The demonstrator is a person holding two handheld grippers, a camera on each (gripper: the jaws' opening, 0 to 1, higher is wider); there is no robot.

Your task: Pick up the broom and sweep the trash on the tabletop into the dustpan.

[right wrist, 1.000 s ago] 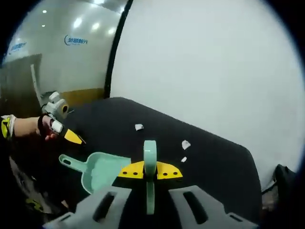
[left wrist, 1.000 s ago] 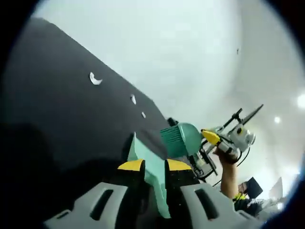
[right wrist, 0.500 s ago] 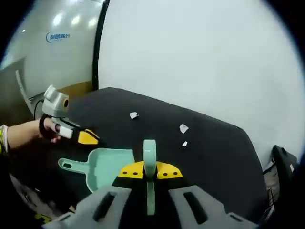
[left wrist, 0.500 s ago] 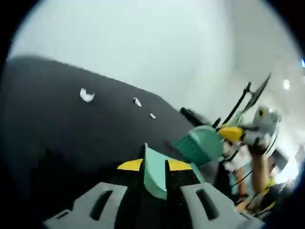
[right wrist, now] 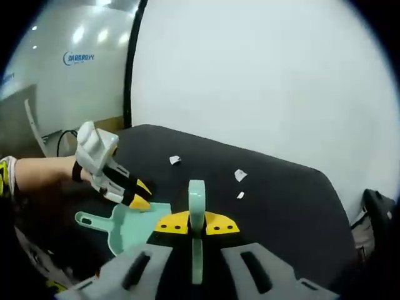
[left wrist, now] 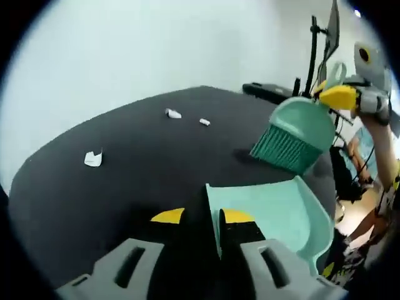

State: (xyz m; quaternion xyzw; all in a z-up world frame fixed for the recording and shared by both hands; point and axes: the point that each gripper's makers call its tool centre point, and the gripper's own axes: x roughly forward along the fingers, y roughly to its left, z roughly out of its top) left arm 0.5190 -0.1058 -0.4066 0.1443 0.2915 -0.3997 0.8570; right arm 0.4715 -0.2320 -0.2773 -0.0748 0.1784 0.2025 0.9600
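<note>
White wall is standing behind a black tabletop point(right wrist: 262, 206); blue writing on the far wall point(right wrist: 78, 59) is too small to read. Left gripper point(left wrist: 201, 217) is pinching the rim of the green dustpan point(left wrist: 275, 212), which is lying near the table's edge. Right gripper point(right wrist: 196, 224) is clamping the green broom point(left wrist: 292, 134) by its handle, bristles hanging just above the tabletop beside the dustpan. Three white paper scraps point(left wrist: 93, 159) point(left wrist: 173, 114) point(left wrist: 204, 122) are lying well apart on open tabletop beyond.
</note>
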